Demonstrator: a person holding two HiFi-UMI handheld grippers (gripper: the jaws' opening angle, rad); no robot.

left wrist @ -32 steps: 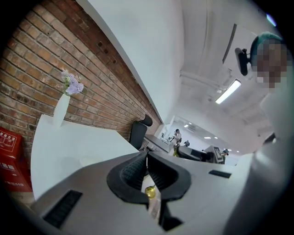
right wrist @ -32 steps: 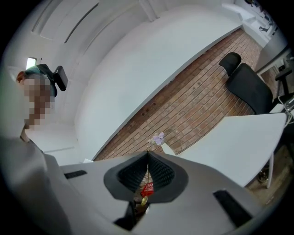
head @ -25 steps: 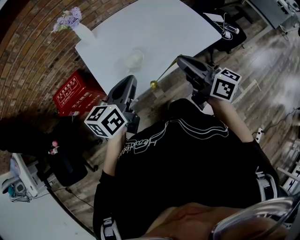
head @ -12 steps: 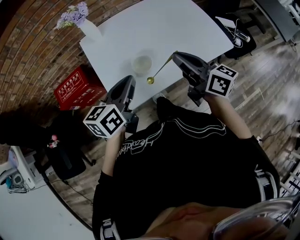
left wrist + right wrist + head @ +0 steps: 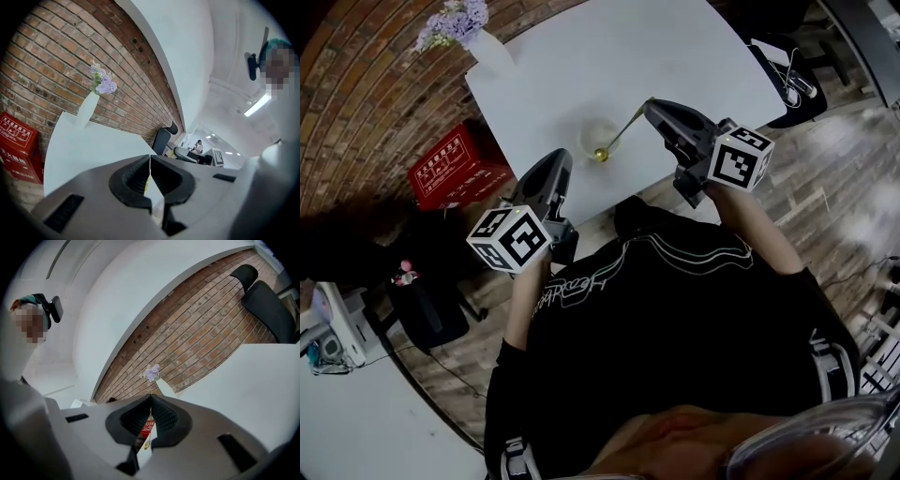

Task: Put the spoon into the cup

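The white bench (image 5: 694, 56) fills the top of the head view, with a brick wall (image 5: 356, 84) along its left. A red crate (image 5: 450, 173) sits low beside that edge. The left gripper (image 5: 560, 161) hangs at the bench's near edge, jaws pressed together on nothing. The right gripper (image 5: 649, 103) is above the bench, clamped tight on a thin handle. A white vase of purple flowers (image 5: 483, 42) stands at the far left corner. The pale cup (image 5: 598, 131) stands near the front edge. The gold spoon (image 5: 623, 129) slopes down from the right gripper, its bowl at the cup's near rim
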